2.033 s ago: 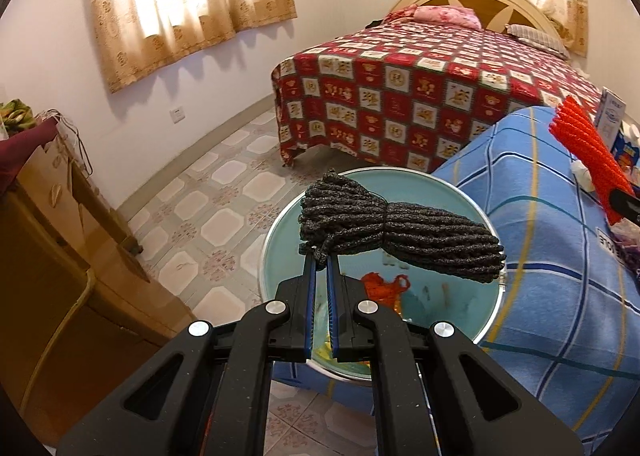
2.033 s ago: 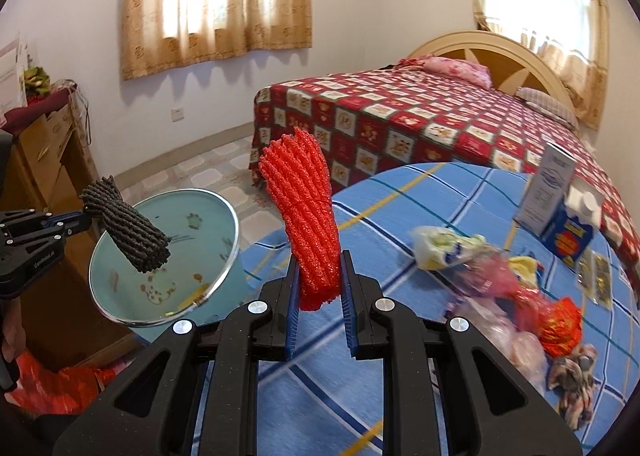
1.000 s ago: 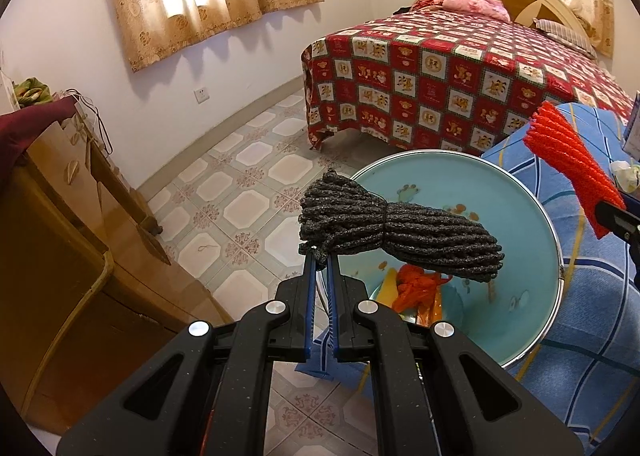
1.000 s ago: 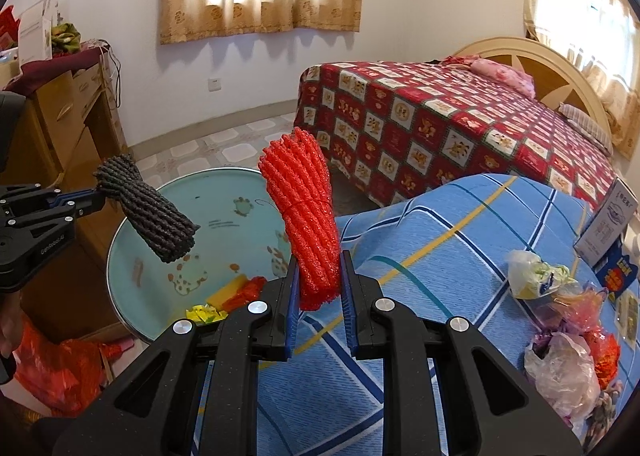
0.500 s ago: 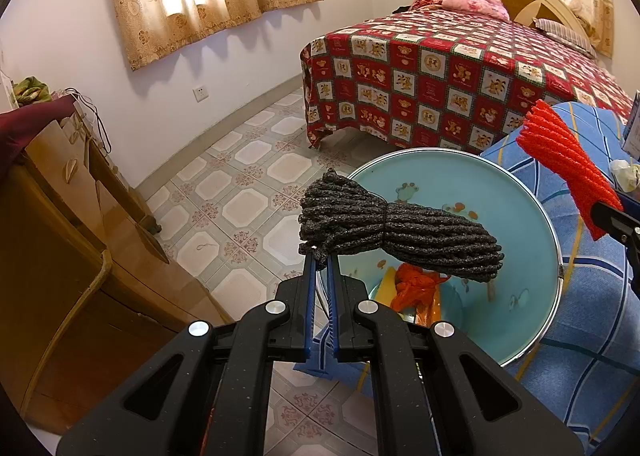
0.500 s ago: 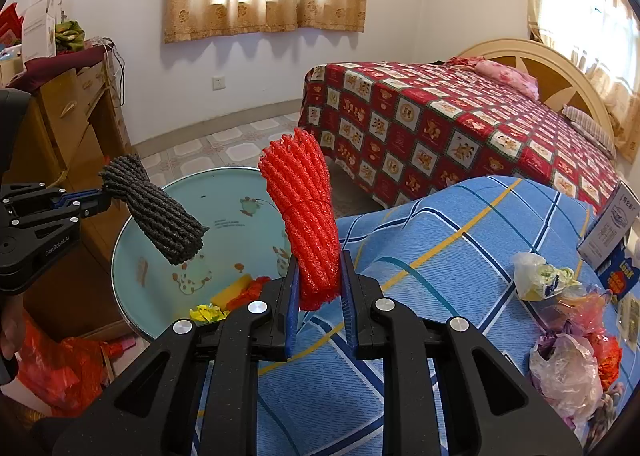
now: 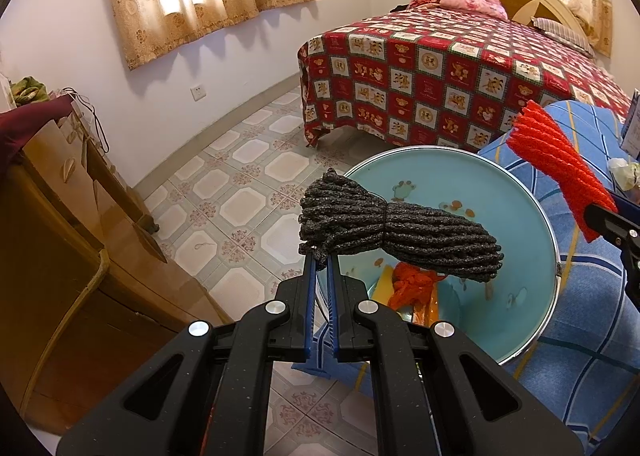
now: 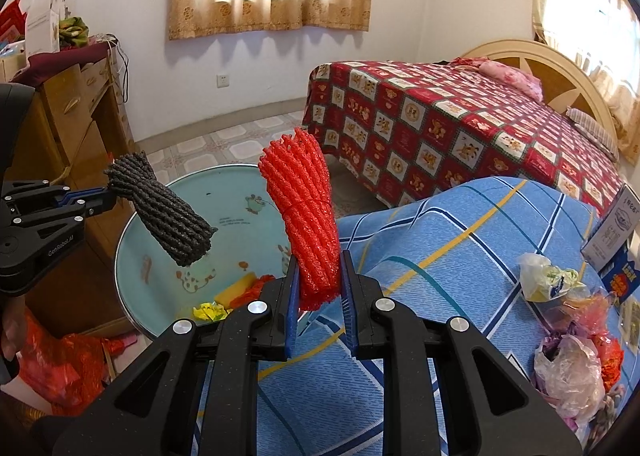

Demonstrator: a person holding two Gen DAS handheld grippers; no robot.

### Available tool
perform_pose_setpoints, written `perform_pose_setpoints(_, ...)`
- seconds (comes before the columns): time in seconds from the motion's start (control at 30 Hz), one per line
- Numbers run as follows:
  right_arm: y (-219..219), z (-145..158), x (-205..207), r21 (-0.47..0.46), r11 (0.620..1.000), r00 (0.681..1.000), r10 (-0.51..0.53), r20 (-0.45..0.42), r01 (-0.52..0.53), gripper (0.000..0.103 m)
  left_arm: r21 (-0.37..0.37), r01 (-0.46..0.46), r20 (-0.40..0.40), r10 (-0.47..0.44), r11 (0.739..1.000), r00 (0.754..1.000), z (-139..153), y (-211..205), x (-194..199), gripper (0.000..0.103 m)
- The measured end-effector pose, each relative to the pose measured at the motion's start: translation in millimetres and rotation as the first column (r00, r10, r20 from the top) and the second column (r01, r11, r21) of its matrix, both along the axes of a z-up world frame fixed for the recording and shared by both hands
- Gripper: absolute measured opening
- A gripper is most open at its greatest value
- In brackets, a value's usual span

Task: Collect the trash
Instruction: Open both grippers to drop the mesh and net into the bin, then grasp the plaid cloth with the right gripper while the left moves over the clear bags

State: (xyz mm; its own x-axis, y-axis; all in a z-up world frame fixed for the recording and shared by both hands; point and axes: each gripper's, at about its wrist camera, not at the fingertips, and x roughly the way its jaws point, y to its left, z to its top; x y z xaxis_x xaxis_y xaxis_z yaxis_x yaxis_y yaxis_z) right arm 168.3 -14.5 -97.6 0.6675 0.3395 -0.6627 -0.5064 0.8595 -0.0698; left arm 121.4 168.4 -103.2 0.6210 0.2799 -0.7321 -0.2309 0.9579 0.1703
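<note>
My left gripper [image 7: 319,262] is shut on a black foam net sleeve [image 7: 400,232] and holds it over the light blue trash bin [image 7: 532,191]. The sleeve [image 8: 164,211] and the bin [image 8: 236,191] also show in the right wrist view, with the left gripper [image 8: 110,195] at the left. My right gripper [image 8: 318,276] is shut on a red foam net sleeve [image 8: 306,223], upright, beside the bin's right rim; it also shows in the left wrist view [image 7: 560,171]. Orange and yellow trash [image 7: 412,284] lies in the bin.
A table with a blue checked cloth [image 8: 440,240] holds wrappers and plastic bags [image 8: 568,360] and small boxes [image 8: 616,228] at the right. A bed with a red quilt [image 8: 460,123] is behind. A wooden cabinet [image 7: 60,240] stands left. A red bag [image 8: 68,364] lies on the floor.
Both grippers have kept their hold. The right gripper with the red sleeve has moved closer to the bin. The left gripper with the black sleeve stays over the bin.
</note>
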Motion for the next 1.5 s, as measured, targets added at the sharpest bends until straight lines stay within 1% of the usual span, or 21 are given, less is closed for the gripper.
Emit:
perform_pose_setpoints(0.23, 6, -3, -1, -0.004, 1.000, 1.000, 0.015, -0.004, -0.015, 0.019, -0.005, 0.003, -0.004, -0.003, 1.000, 1.000, -1, -3, 0, 0.006)
perform_pose_setpoints(0.33, 8, -4, -1, 0.001, 1.000, 1.000, 0.026, -0.011, -0.026, 0.021, -0.012, 0.007, -0.005, -0.007, 1.000, 1.000, -2, -4, 0, 0.009)
perform_pose_setpoints(0.37, 9, -4, -1, 0.006, 1.000, 0.999, 0.030, -0.012, -0.030, 0.022, -0.014, 0.008, -0.006, -0.008, 1.000, 1.000, -2, -4, 0, 0.009)
perform_pose_setpoints(0.4, 8, -4, -1, 0.008, 0.999, 0.999, 0.031, -0.012, -0.031, 0.027, -0.018, 0.009, -0.006, -0.009, 1.000, 1.000, -2, -5, 0, 0.009)
perform_pose_setpoints(0.43, 7, -4, 1, 0.011, 0.999, 0.999, 0.032, -0.014, -0.031, 0.031, -0.022, 0.010, -0.006, -0.010, 1.000, 1.000, -2, -5, 0, 0.013)
perform_pose_setpoints(0.47, 6, -5, 1, 0.017, 0.999, 0.999, 0.031, -0.016, -0.031, 0.040, -0.024, 0.008, -0.005, -0.008, 1.000, 1.000, -2, -6, 0, 0.023)
perform_pose_setpoints(0.5, 6, -5, 1, 0.018, 0.999, 0.999, 0.030, -0.016, -0.029, 0.043, -0.023, 0.008, -0.002, -0.008, 1.000, 1.000, -1, -6, -1, 0.029)
perform_pose_setpoints(0.53, 6, -6, 1, 0.017, 0.999, 1.000, 0.027, -0.016, -0.027, 0.044, -0.019, 0.007, 0.003, -0.007, 1.000, 1.000, 0, -7, -2, 0.040)
perform_pose_setpoints(0.57, 5, -6, 1, 0.017, 1.000, 1.000, 0.026, -0.016, -0.025, 0.048, -0.017, 0.006, 0.008, -0.006, 1.000, 1.000, 1, -8, -2, 0.044)
perform_pose_setpoints(0.63, 3, -6, 0, 0.021, 1.000, 1.000, 0.020, -0.014, -0.020, 0.054, -0.020, 0.010, 0.008, -0.009, 1.000, 1.000, 1, -8, -2, 0.047)
perform_pose_setpoints(0.67, 2, -6, -1, 0.023, 1.000, 1.000, 0.017, -0.012, -0.017, 0.056, -0.021, 0.008, 0.008, -0.008, 1.000, 1.000, 1, -8, -3, 0.054)
perform_pose_setpoints(0.73, -1, -4, -2, 0.028, 1.000, 1.000, 0.007, -0.007, -0.007, 0.059, -0.017, 0.001, 0.010, -0.001, 1.000, 1.000, 1, -8, -3, 0.063)
perform_pose_setpoints(0.8, -6, -2, -4, 0.038, 0.999, 1.000, -0.002, -0.001, 0.002, 0.063, -0.017, 0.002, 0.006, -0.002, 1.000, 1.000, 0, -9, -3, 0.064)
perform_pose_setpoints(0.83, -7, -1, -6, 0.038, 0.999, 1.000, -0.005, 0.002, 0.005, 0.065, -0.018, 0.002, 0.004, -0.002, 1.000, 1.000, 0, -9, -3, 0.067)
perform_pose_setpoints(0.87, -9, -1, -8, 0.037, 0.999, 1.000, -0.009, 0.007, 0.009, 0.069, -0.018, 0.000, 0.005, 0.000, 1.000, 1.000, 0, -9, -3, 0.072)
perform_pose_setpoints(0.9, -12, 0, -10, 0.034, 0.999, 1.000, -0.015, 0.015, 0.014, 0.073, -0.018, -0.001, 0.008, 0.001, 1.000, 1.000, 0, -9, -3, 0.074)
perform_pose_setpoints(0.97, -21, 2, -18, 0.025, 0.999, 0.999, -0.026, 0.026, 0.026, 0.074, -0.015, 0.001, 0.009, -0.001, 1.000, 1.000, 0, -12, -4, 0.078)
perform_pose_setpoints(1.07, -34, 4, -26, 0.020, 0.999, 0.998, -0.047, 0.029, 0.047, 0.075, -0.018, 0.013, 0.004, -0.013, 1.000, 1.000, -1, -18, -5, 0.083)
perform_pose_setpoints(1.3, -90, 11, -57, 0.035, 0.990, 0.989, -0.136, 0.050, 0.134, 0.079, -0.009, 0.108, -0.041, -0.108, 0.994, 0.993, -15, -61, -6, 0.083)
perform_pose_setpoints(1.4, -122, 13, -70, 0.045, 0.979, 0.978, -0.199, 0.060, 0.197, 0.080, -0.002, 0.170, -0.056, -0.169, 0.986, 0.984, -20, -88, -8, 0.083)
perform_pose_setpoints(1.5, -168, 12, -82, 0.057, 0.953, 0.952, -0.300, 0.059, 0.296, 0.080, -0.001, 0.222, -0.060, -0.221, 0.975, 0.973, -21, -114, -9, 0.083)
